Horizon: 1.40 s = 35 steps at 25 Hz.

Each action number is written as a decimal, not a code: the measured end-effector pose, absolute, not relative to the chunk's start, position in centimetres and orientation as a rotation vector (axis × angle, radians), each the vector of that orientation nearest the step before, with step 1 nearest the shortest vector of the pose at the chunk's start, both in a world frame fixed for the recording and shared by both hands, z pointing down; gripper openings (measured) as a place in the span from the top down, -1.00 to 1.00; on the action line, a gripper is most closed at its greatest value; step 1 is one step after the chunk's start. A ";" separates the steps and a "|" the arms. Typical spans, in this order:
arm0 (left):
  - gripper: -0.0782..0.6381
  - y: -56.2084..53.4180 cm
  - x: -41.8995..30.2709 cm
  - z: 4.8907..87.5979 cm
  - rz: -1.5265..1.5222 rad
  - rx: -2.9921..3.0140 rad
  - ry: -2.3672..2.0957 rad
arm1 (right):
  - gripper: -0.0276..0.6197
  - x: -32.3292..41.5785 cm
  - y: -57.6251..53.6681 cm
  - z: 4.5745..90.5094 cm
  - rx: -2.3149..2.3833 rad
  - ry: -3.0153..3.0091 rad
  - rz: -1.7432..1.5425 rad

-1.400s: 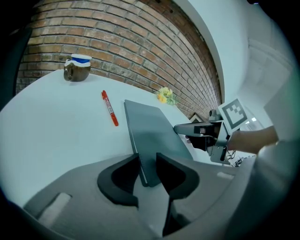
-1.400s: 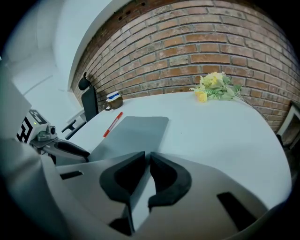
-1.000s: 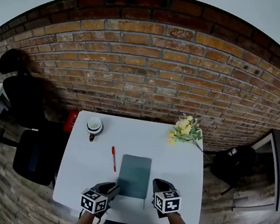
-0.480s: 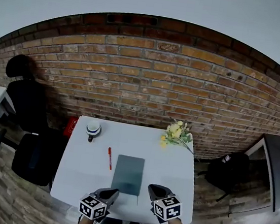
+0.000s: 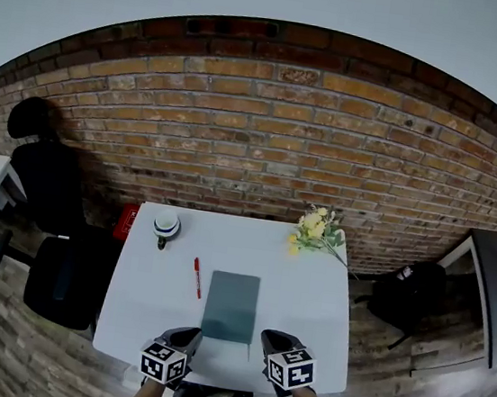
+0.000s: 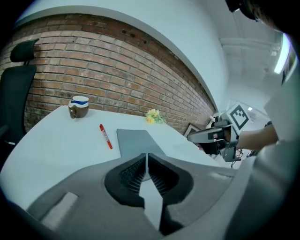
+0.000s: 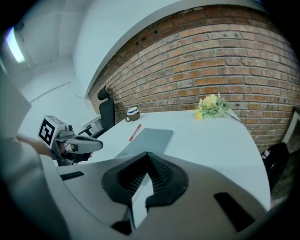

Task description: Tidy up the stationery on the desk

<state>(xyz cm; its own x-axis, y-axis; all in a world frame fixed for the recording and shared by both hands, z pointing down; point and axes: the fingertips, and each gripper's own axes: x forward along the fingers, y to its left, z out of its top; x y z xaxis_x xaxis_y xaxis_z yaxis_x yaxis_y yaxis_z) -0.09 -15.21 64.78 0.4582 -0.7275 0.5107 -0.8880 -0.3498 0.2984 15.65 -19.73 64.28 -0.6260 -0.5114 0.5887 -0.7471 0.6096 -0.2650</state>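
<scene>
Both grippers are held low at the near edge of the white desk, one on each side of the person, tips pointing inward over the desk. The left gripper has its jaws pressed together with nothing between them. The right gripper is the same, its ribbed pads meeting and empty. From here it looks like a ready stance: nothing has been picked up yet, and holding back at the edge keeps the whole desk in sight.

The stationery sits in the middle. A grey-green notebook lies flat and closed, its near end between the two grippers but touching neither. A red pen lies just beside the notebook's left edge, roughly parallel to it and apart from it, on the left gripper's side. I'd guess the pen is the loose item that needs tidying, and the left gripper is better placed to take it.

A mug stands in the far left corner, and a small bunch of yellow flowers lies at the far right corner. Both are well clear of the working area, so they shouldn't get in the way of a reach. A black office chair stands off the desk's left side.
</scene>
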 end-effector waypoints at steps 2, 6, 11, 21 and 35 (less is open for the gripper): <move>0.72 -16.1 -0.7 65.9 0.433 2.152 -1.328 | 0.87 14.9 -20.1 65.2 1.015 -2.352 0.717; 0.45 -17.2 -1.1 68.6 0.505 2.103 -1.253 | 0.72 13.4 -20.5 68.1 1.079 -2.282 0.805; 0.34 -18.6 -0.9 70.8 0.543 2.055 -1.171 | 0.43 12.3 -21.0 71.2 1.143 -2.201 0.905; 0.34 -19.2 0.0 72.9 0.654 2.021 -1.151 | 0.27 11.3 -20.6 73.2 1.243 -2.120 0.966; 0.34 -19.1 0.0 73.1 0.681 2.016 -1.131 | 0.53 11.4 -20.5 71.8 1.273 -2.136 0.956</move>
